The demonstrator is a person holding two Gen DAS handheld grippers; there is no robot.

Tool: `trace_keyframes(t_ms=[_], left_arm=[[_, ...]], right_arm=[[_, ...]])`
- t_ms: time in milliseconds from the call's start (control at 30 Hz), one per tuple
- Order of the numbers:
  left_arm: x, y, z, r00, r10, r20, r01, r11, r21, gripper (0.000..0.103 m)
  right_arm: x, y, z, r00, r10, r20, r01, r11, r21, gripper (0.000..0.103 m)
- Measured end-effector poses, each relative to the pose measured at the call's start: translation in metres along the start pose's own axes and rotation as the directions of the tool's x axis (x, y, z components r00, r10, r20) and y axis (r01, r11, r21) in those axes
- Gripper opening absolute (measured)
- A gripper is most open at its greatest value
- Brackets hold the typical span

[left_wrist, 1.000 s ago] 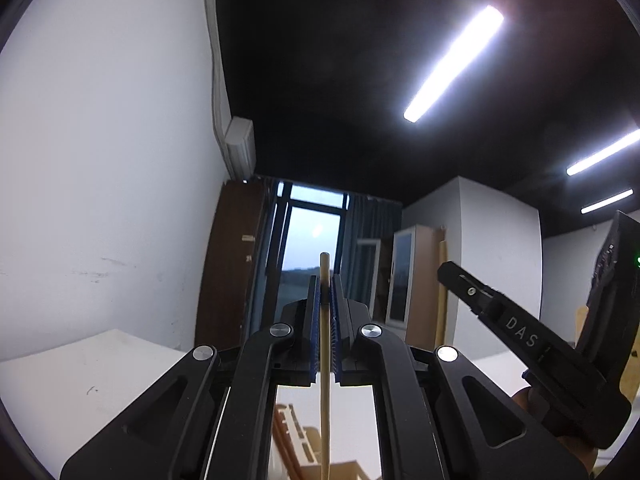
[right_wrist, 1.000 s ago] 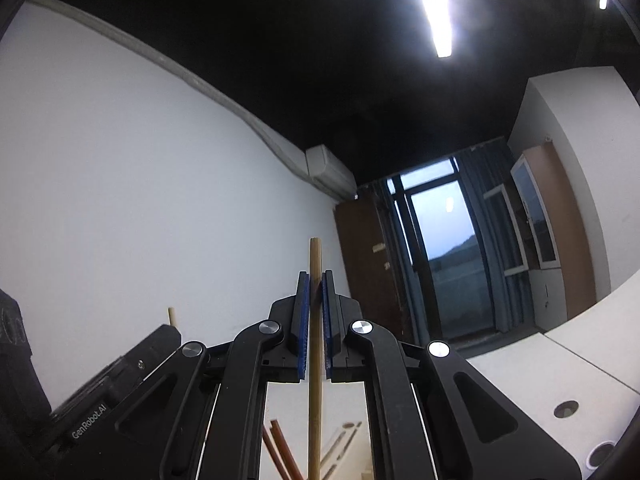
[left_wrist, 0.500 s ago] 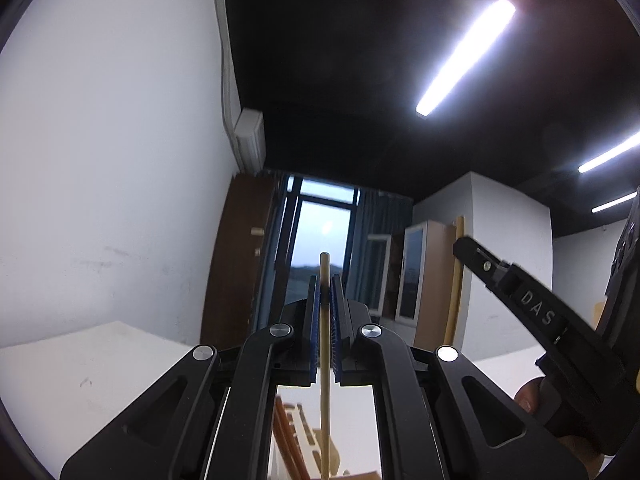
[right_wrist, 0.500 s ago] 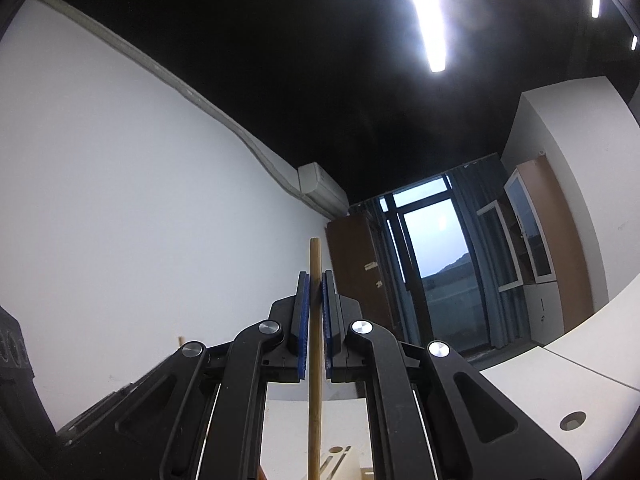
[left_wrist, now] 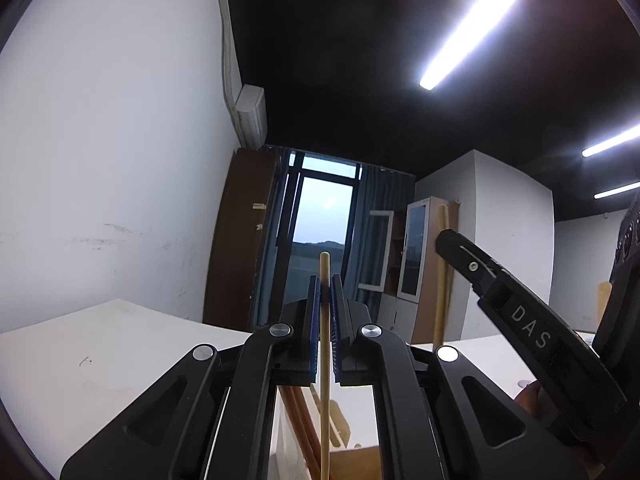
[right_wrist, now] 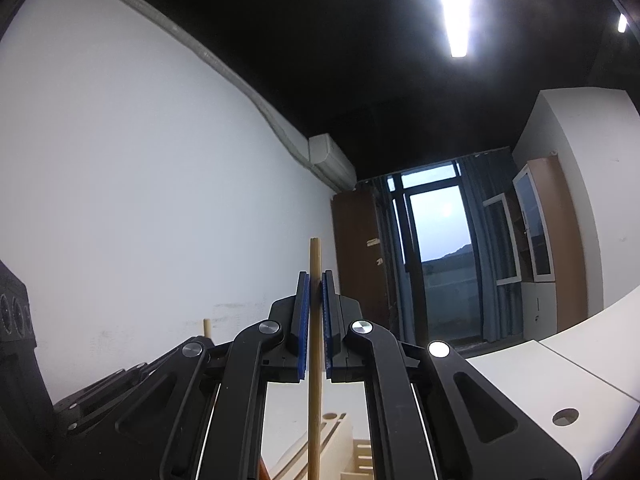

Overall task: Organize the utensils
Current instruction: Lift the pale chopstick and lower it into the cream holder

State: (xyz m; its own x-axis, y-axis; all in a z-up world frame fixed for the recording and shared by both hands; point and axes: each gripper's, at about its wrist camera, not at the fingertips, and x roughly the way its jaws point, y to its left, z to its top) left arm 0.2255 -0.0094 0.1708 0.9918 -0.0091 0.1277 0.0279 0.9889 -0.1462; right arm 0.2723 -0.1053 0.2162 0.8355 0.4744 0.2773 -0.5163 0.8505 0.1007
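Wooden sticks upright, one clamped in each nearly level tool: left tool [left_wrist: 325, 300], right tool [right_wrist: 316, 300].

Pale chopstick [left_wrist: 325, 360] upright, darker chopstick [right_wrist: 315, 360] upright, both clamped

Your left tool [left_wrist: 325, 300] points slightly above level, its blue pads [left_wrist: 314, 320] pinched tight on a thin upright stick. Your right tool [right_wrist: 316, 300] tilts up a little more, its jaws likewise clamped on a stick. The two tools sit side by side, the right one visible in the left wrist view [left_wrist: 520, 320].
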Motion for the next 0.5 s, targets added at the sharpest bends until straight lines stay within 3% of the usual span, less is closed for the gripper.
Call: trace_keyframes(t_ms=[500], left_arm=[[-0.0009, 0.0094, 0.0058, 0.999, -0.018, -0.036, 0.019, 1.0, 0.016, 0.004]], right_arm=[[-0.0017, -0.0035, 0.0002, 0.99, 0.042, -0.134, -0.046, 0.999, -0.029, 0.007]])
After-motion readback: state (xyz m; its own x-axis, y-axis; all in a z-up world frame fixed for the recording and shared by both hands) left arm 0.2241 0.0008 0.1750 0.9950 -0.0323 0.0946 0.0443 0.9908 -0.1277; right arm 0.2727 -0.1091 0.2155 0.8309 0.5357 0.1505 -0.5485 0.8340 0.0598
